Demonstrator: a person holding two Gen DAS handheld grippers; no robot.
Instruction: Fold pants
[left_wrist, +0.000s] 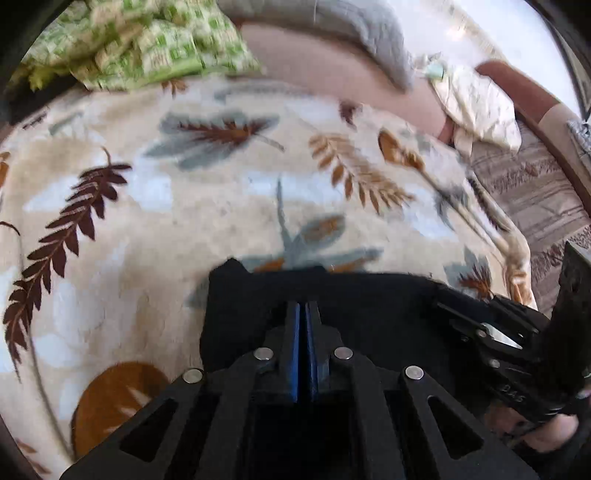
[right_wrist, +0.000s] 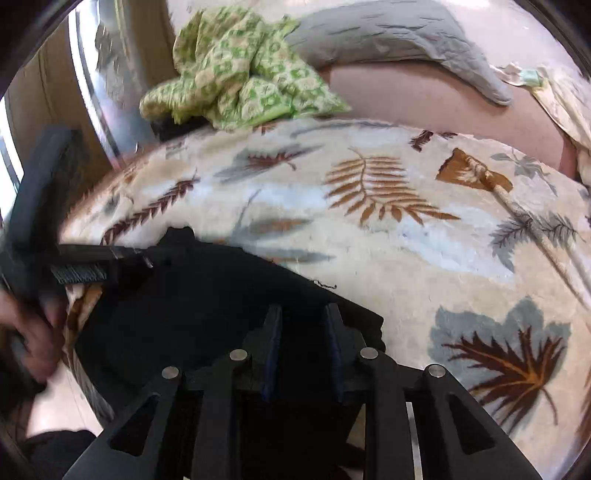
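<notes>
Black pants lie bunched at the near edge of the bed, on a leaf-print blanket, w/ both tools working the same dark cloth. Left tongs are clenched, blue pads pressed together w/ pants fabric around them; looks like they're pinching a fold, tho black on black makes the exact bite hard to confirm. Right tongs are released, jaws apart, tips sitting over the pants' right-hand edge, nothing between them yet that I can see. Step in hand, I'd say: get a second grip so the cloth can be lifted & spread. To do it well: bring the right tongs down onto a clean edge or corner, not the middle of the bunch; take one layer only; close fully before pulling. Then move both hands apart evenly, keep tension low so the left pinch doesn't slip. Green patterned cloth & grey pillow sit well back, out of the way.
</notes>
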